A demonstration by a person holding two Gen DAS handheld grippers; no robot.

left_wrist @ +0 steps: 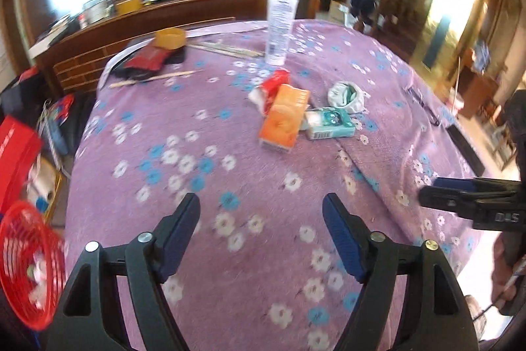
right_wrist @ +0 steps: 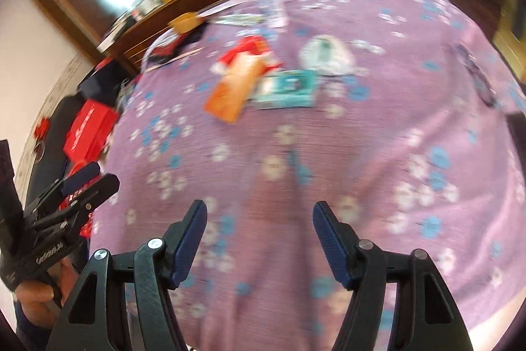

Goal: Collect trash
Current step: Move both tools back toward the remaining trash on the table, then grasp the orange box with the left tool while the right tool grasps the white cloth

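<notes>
Trash lies in a cluster on the purple flowered tablecloth [left_wrist: 210, 173]: an orange carton [left_wrist: 284, 119], a teal and white box [left_wrist: 330, 123], a red and white wrapper [left_wrist: 269, 86] and a crumpled white bag [left_wrist: 346, 96]. The same cluster shows blurred in the right wrist view: orange carton [right_wrist: 235, 91], teal box [right_wrist: 286, 89], red wrapper [right_wrist: 245, 50], white bag [right_wrist: 325, 55]. My left gripper [left_wrist: 261, 209] is open and empty, well short of the cluster. My right gripper [right_wrist: 259, 217] is open and empty, also short of it. A red mesh basket [left_wrist: 29, 265] sits low at the left, off the table.
A tall white tube [left_wrist: 279, 28] stands behind the trash. A yellow tape roll [left_wrist: 170, 38], a dark red packet [left_wrist: 148, 59] and chopsticks [left_wrist: 154, 78] lie at the far left of the table. A red box [left_wrist: 14, 150] sits left of the table. A wooden counter [left_wrist: 148, 18] runs behind.
</notes>
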